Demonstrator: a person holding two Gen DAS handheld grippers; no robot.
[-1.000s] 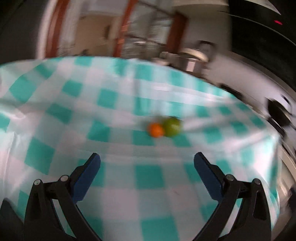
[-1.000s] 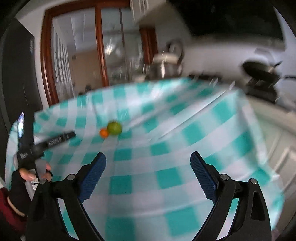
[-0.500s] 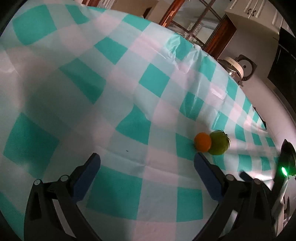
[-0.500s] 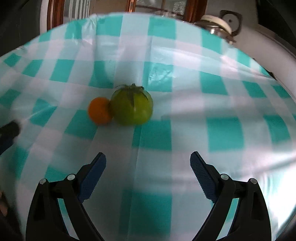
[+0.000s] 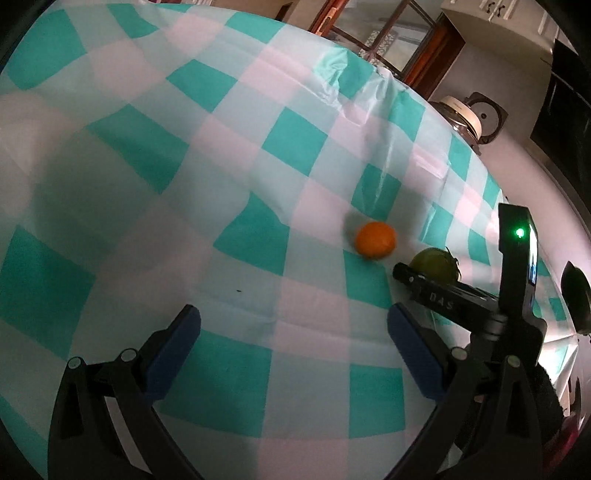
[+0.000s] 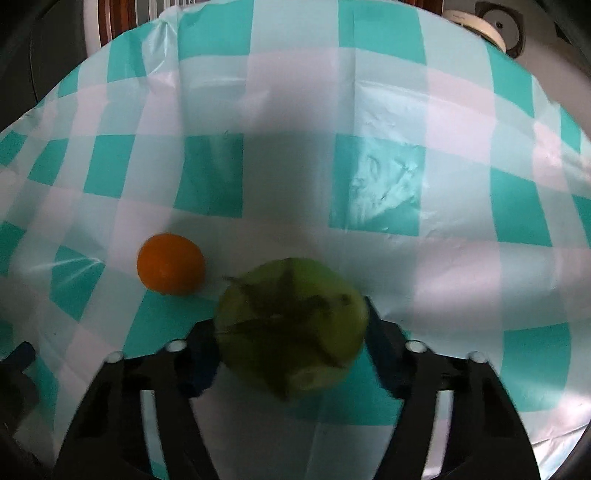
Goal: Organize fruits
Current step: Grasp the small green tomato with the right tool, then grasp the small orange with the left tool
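A green tomato (image 6: 291, 325) with a dark leafy top sits between the fingers of my right gripper (image 6: 291, 332), which is shut on it just above the checked tablecloth (image 6: 369, 110). A small orange fruit (image 6: 170, 264) lies on the cloth just left of it, apart from it. In the left wrist view the orange fruit (image 5: 375, 240) lies ahead and to the right, and the green tomato (image 5: 434, 266) shows behind the right gripper's finger. My left gripper (image 5: 293, 336) is open and empty above the cloth.
The teal and white checked cloth (image 5: 184, 147) covers the whole table and is wrinkled at the far edge. A cooker-like appliance (image 5: 467, 118) stands beyond the far right edge. A wooden door frame (image 5: 369, 33) is behind the table.
My right gripper has moved in and closed on the green tomato. The tomato now sits apart from the orange fruit. The left gripper has stayed open and shifted slightly.
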